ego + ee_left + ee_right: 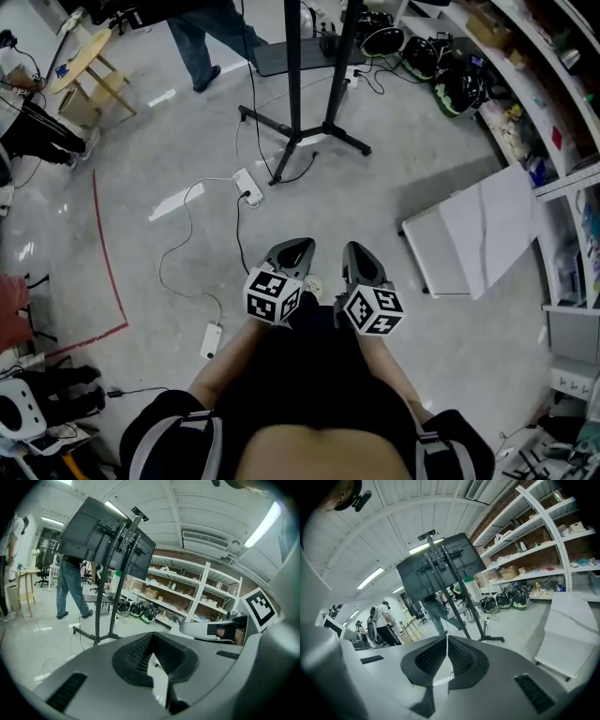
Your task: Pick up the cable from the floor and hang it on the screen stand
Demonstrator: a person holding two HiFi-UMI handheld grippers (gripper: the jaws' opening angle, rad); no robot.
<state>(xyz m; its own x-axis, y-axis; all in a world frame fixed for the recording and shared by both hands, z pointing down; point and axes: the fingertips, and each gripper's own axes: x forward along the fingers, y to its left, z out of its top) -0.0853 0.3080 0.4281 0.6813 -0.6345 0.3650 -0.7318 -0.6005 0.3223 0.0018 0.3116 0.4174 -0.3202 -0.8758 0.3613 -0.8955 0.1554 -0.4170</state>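
The grey floor (394, 169) carried everything. Along its right edge ran open shelving (553, 103), its tiers loaded with boxes and small items too small to tell apart. The black screen stand (294, 75) stood toward the far edge of the floor, feet spread. White flat panels (478, 239) lay near the shelving. The white cable (161, 272) lay loose on the floor, left of the tools, snaking from a power strip (247, 187) just beside the stand's feet. The left tool (298, 246) and right tool (356, 248) hung side by side over the floor, both clenched with nothing between their jaws.
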